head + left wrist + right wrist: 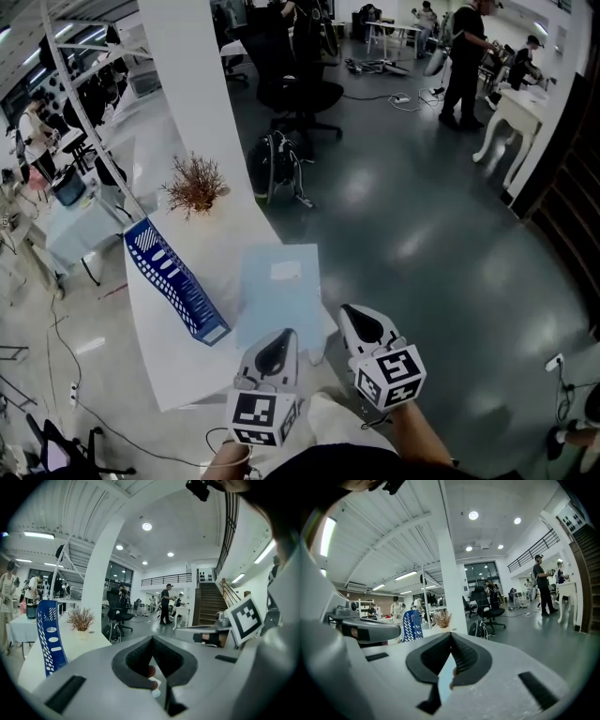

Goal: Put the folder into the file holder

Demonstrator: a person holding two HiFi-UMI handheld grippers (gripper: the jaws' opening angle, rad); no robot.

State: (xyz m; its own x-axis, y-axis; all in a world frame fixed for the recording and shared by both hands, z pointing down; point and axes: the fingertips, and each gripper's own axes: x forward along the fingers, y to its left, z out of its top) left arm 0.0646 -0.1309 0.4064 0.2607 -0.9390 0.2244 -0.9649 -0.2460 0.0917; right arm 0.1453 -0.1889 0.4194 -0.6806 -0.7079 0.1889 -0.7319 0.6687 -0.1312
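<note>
We see the left gripper with jaws pressed together and nothing we can make out between them. Its tip is at the near edge of the light blue folder; we can't tell if they touch. The right gripper, just to its right, is also closed and empty, off the folder's right edge. The folder lies flat on the white tabletop ahead of both grippers. The blue file holder sits ahead-left of the left gripper, just beside the folder. Farther ahead is a dried plant by the white pillar.
</note>
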